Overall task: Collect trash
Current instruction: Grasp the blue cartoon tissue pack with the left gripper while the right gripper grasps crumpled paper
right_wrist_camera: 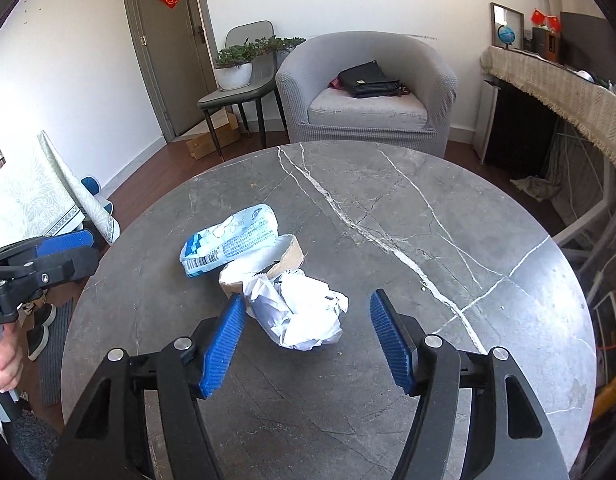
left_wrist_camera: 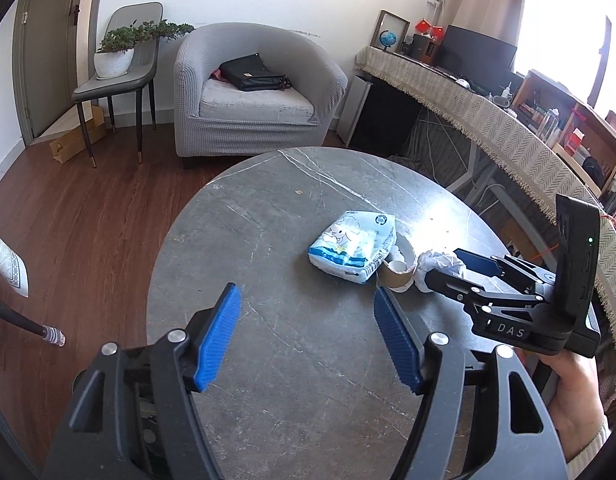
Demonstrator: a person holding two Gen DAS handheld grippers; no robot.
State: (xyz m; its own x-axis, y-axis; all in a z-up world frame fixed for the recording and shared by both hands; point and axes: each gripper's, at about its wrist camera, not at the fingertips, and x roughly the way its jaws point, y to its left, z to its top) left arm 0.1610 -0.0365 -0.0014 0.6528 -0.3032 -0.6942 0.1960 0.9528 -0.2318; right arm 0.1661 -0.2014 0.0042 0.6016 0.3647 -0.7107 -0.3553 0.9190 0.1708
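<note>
Three pieces of trash lie together on the round grey marble table (right_wrist_camera: 448, 240): a blue-and-white tissue packet (right_wrist_camera: 232, 236), a torn cardboard roll (right_wrist_camera: 286, 256) and a crumpled white paper ball (right_wrist_camera: 304, 316). My right gripper (right_wrist_camera: 308, 299) is open around the paper ball; its left pad is close against the paper and its right pad stands clear of it. My left gripper (left_wrist_camera: 308, 295) is open over bare tabletop, with the packet (left_wrist_camera: 352, 246) just beyond its right fingertip. The left wrist view shows the roll (left_wrist_camera: 398, 268), the paper (left_wrist_camera: 436, 264) and the right gripper (left_wrist_camera: 456, 270) beside them.
A grey armchair (right_wrist_camera: 368, 92) with a black bag (right_wrist_camera: 368, 78) stands behind the table. Left of it is a chair bearing a potted plant (right_wrist_camera: 234, 66). A cloth-covered desk (left_wrist_camera: 488, 112) runs along the right. Shoes (right_wrist_camera: 40, 324) and a mat lie on the floor at the left.
</note>
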